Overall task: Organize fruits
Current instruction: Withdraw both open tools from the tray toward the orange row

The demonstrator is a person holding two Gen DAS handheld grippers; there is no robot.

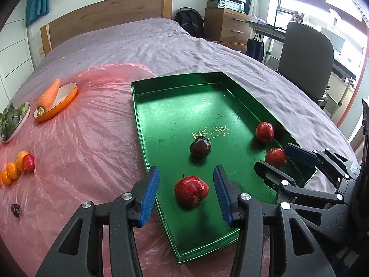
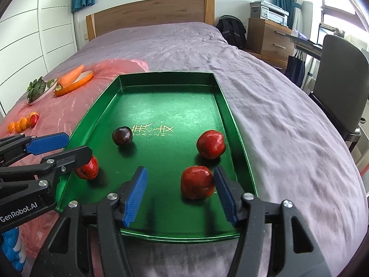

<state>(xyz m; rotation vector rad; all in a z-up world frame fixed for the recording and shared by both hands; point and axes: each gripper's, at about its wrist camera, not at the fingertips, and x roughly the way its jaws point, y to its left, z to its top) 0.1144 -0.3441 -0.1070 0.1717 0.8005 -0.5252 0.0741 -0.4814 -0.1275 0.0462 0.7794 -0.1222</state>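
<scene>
A green tray (image 1: 184, 106) (image 2: 166, 101) lies on the bed and holds three red apples and a dark plum (image 1: 200, 146) (image 2: 122, 136). My left gripper (image 1: 186, 192) (image 2: 78, 146) is open. The nearest apple (image 1: 191, 191) (image 2: 88, 167) rests on the tray floor between its blue pads, with gaps on both sides. My right gripper (image 2: 181, 194) (image 1: 272, 157) is open wide around a second apple (image 2: 197, 182) (image 1: 275, 157), which lies close to the right-hand pad. The third apple (image 2: 211, 144) (image 1: 265, 132) lies by the tray's right wall.
On the pink plastic sheet (image 1: 92, 138) left of the tray are small oranges with a red fruit (image 1: 13, 170) (image 2: 19, 124), a loose dark plum (image 1: 15, 210), a carrot in an orange dish (image 1: 49, 94) (image 2: 70, 77) and a plate of greens (image 1: 11, 120). An office chair (image 1: 306, 57) stands right of the bed.
</scene>
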